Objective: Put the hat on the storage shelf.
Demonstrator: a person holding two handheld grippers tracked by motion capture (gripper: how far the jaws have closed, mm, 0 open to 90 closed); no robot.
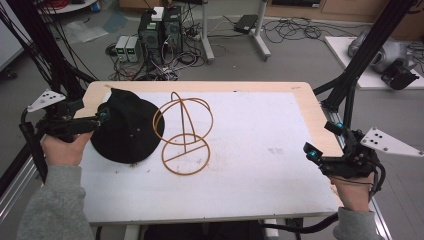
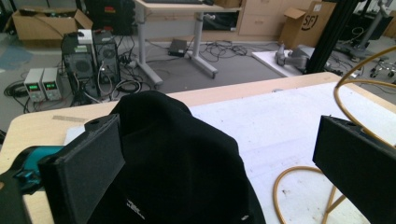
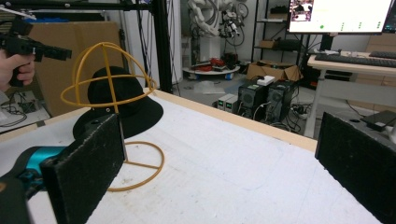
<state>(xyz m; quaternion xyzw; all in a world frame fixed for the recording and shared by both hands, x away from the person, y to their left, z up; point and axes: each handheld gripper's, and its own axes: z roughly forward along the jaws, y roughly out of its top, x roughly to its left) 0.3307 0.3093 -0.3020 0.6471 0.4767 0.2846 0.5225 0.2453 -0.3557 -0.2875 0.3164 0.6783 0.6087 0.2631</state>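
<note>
A robotics lab: floor-standing computer towers [image 1: 161, 30], tangled cables [image 1: 295, 29], power supplies [image 1: 128, 48], monitor [image 3: 340, 15].

Hat [image 1: 125, 130] on worktop [image 1: 260, 150], left part. Stand [image 1: 182, 132] just right of hat, upright. Left gripper [image 1: 102, 117] over hat's left edge; right gripper [image 1: 320, 142] at worktop's right edge.

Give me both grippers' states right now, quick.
Left gripper: open, jaws wide apart over the black brimmed fabric hat, not gripping it.
Right gripper: open, holding nothing, off from the yellow wire hat stand.
</note>
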